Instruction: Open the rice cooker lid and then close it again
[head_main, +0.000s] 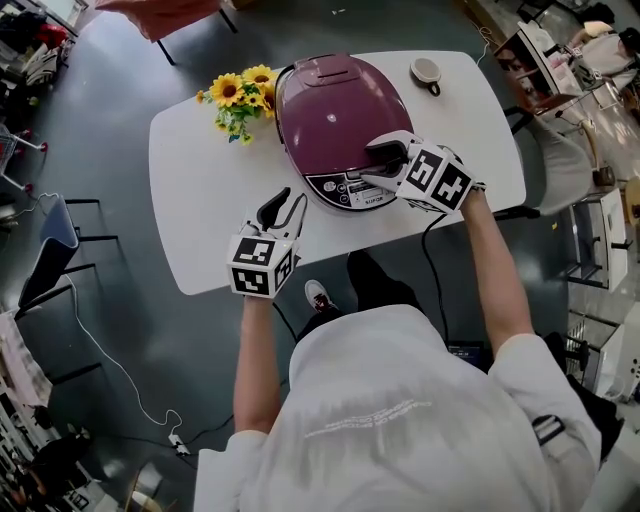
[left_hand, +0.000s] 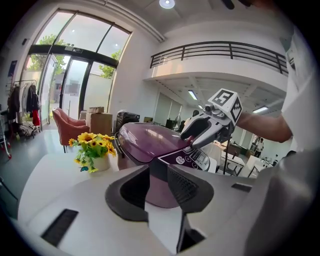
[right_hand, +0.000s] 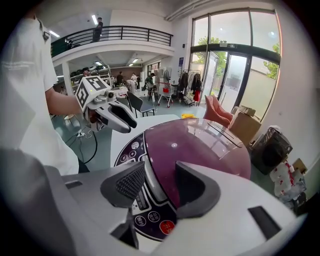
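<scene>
purple dome front and centre — the rice cooker (head_main: 335, 110) sits on the white table (head_main: 200, 190), a little toward the far side, with its lid (head_main: 345, 95) down and flush with the body. just to its left, a small bunch of sunflowers (head_main: 238, 95) stands close against the cooker's side. over by the far right corner of the table lies a small round item (head_main: 426, 72); what it is i can't make out.

now the right gripper (head_main: 370, 166): it's hovering at the cooker's front edge, angled down over the control panel (head_main: 345, 190). its own view shows the jaws parted, the textured pads clear of everything. in the gap below them run the silver strip (right_hand: 150, 186) at the lid's front lip and a row of round buttons, a red one (right_hand: 167, 227) nearest the camera. nothing clamped there, fingers released.

the left gripper (head_main: 287, 205) is out in front and to the left of the cooker, above bare tabletop and apart from the cooker's body. it points toward the purple shell at a shallow downward tilt, and its view shows that shell framed in the gap between the jaws. those jaws are spread too, with no grasp on anything.

behind it all, the person's white shirt (head_main: 400, 420) fills the lower part of the head view — both forearms stretched out toward the table.
</scene>
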